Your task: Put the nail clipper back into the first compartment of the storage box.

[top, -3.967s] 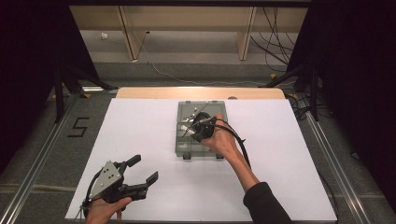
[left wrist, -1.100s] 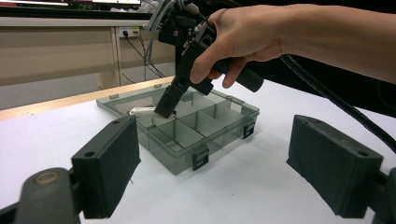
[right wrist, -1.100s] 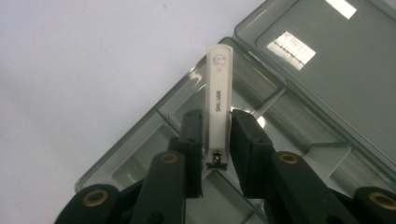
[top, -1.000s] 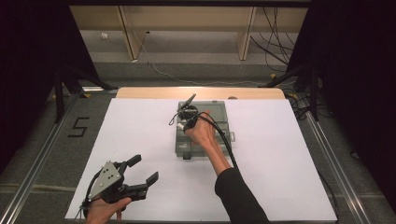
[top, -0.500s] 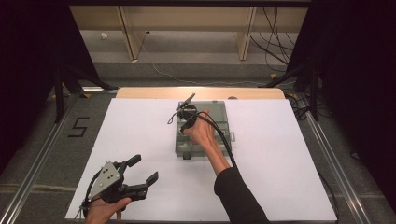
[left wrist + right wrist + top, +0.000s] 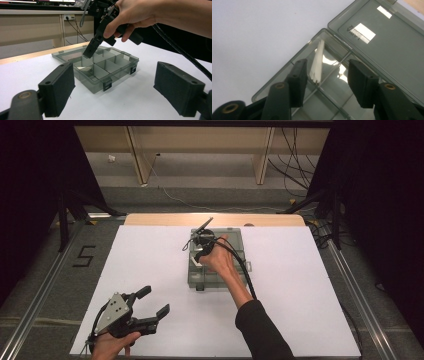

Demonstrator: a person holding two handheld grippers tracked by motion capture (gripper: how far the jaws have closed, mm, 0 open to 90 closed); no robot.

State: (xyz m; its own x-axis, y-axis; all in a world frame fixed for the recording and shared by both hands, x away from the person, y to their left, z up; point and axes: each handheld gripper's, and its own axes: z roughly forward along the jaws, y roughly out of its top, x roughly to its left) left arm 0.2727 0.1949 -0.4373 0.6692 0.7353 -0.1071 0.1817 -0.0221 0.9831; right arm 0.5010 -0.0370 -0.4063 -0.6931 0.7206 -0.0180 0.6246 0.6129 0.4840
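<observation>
Several white sticks (image 6: pixel 317 62) in organizer box (image 6: pixel 384 47)

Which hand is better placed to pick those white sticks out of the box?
Right. Its tool hangs open directly over the white sticks in the smoky plastic compartment box; the left tool rests far off near the table's front edge.

One smoky grey, clear plastic compartment box (image 6: pixel 235 251) lies open on one white table sheet (image 6: pixel 150 265). Two white labels (image 6: pixel 362 33) sit on its lid, and two black latches (image 6: pixel 108 86) on its front wall. A small bundle of white strips (image 6: pixel 317 62) rests inside; their count cannot be told. Two black two-jaw grippers (image 6: pixel 145 312) are present.
</observation>
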